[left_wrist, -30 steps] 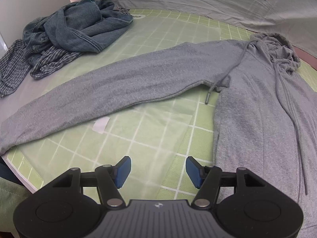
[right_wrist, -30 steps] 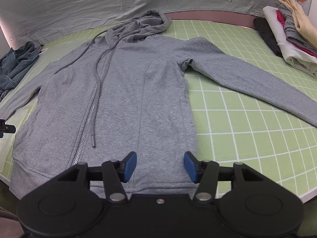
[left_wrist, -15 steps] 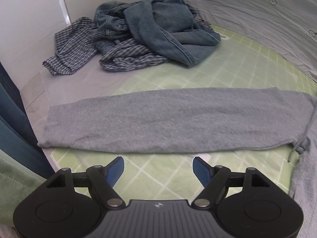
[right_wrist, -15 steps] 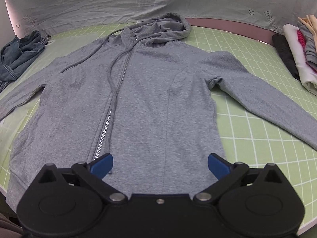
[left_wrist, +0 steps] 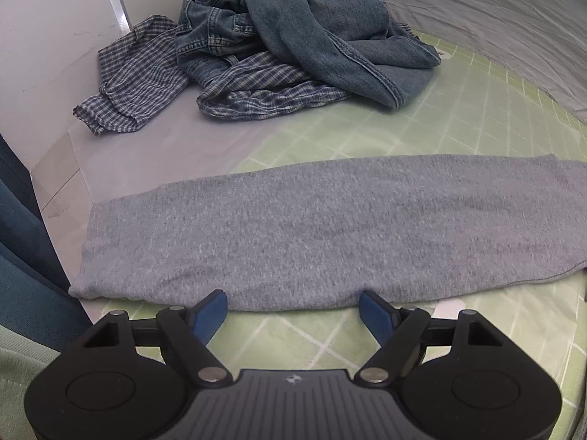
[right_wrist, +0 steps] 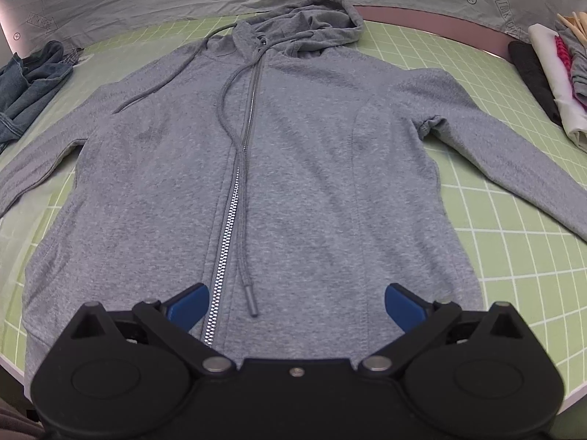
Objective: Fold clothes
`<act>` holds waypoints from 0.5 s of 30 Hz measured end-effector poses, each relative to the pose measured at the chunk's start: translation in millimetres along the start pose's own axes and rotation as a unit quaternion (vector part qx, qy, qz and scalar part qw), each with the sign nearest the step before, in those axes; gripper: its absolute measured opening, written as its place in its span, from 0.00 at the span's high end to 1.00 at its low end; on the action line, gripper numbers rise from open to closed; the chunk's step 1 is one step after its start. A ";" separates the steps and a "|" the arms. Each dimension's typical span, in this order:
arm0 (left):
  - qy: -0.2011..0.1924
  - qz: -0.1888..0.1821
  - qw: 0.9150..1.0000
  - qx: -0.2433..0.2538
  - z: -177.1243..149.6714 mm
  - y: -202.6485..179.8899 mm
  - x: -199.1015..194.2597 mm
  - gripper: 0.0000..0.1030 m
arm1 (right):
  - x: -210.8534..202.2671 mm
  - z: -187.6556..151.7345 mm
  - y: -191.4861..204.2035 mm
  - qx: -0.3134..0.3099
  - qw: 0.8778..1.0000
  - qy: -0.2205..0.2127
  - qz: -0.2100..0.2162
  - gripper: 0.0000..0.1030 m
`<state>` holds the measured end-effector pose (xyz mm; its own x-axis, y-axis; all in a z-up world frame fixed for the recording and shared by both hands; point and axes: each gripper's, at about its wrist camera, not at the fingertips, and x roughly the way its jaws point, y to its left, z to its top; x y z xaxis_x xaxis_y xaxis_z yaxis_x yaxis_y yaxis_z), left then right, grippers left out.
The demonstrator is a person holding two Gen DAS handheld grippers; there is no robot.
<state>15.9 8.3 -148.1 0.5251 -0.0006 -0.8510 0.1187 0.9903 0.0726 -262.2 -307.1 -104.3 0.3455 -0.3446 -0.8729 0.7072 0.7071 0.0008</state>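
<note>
Our hoodie [right_wrist: 293, 168] lies flat on the mat [right_wrist: 513, 220]; left gripper [left_wrist: 293, 304] and right gripper [right_wrist: 295, 306] are both spread, empty. Pinching the sleeve [left_wrist: 312, 227] shallowly, we risk it slipping and bunching mid-fold.

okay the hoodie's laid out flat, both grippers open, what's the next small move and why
Probably lower the left gripper onto the sleeve edge and close. Its jaws, just opened, straddle that near edge with nothing gripped, and the hoodie lies flat, sleeves out.
</note>
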 end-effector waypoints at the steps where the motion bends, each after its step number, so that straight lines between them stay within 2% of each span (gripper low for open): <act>1: 0.000 -0.002 1.000 -0.001 -0.3 0.0 1.2 0.22 | 0.2 0.0 0.7 0.003 1.000 0.002 -0.001 0.00; 5: -0.006 -0.012 1.000 -0.012 -2.5 4.4 2.4 0.22 | -0.9 0.2 3.3 0.005 1.000 0.004 -0.006 0.00; 9: -0.021 -0.014 1.000 -0.018 -8.1 4.8 1.2 0.25 | -1.6 -1.9 2.2 0.007 1.000 0.005 -0.007 0.00; 10: -0.025 -0.015 0.999 -0.020 -9.3 3.9 -0.1 0.32 | -1.9 -2.7 1.6 0.008 1.000 0.006 -0.007 0.00; 11: -0.030 -0.016 0.999 -0.017 -9.5 2.1 -1.9 0.44 | -2.3 -3.4 0.9 0.009 1.000 0.006 -0.007 0.00; 12: -0.034 -0.017 0.999 -0.012 -9.4 0.2 -3.3 0.52 | -3.1 -4.1 -0.4 0.010 1.000 0.006 -0.008 0.00; 13: -0.035 -0.023 0.999 -0.005 -7.9 -1.8 -3.7 0.73 | -4.0 -4.7 -1.7 0.011 1.000 0.005 -0.009 0.00; 14: -0.031 -0.038 0.999 0.002 -5.1 -3.7 -2.9 0.99 | -4.7 -5.4 -3.3 0.012 1.000 0.005 -0.011 0.00; 15: -0.028 -0.049 0.998 0.006 -2.3 -5.7 -2.1 1.00 | -5.5 -6.0 -4.8 0.012 1.000 0.004 -0.012 0.00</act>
<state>12.2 2.9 -148.0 0.5571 -0.1051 -0.8238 0.1822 0.9833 -0.0022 -271.1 -304.9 -102.4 0.3234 -0.3555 -0.8769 0.7298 0.6836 -0.0080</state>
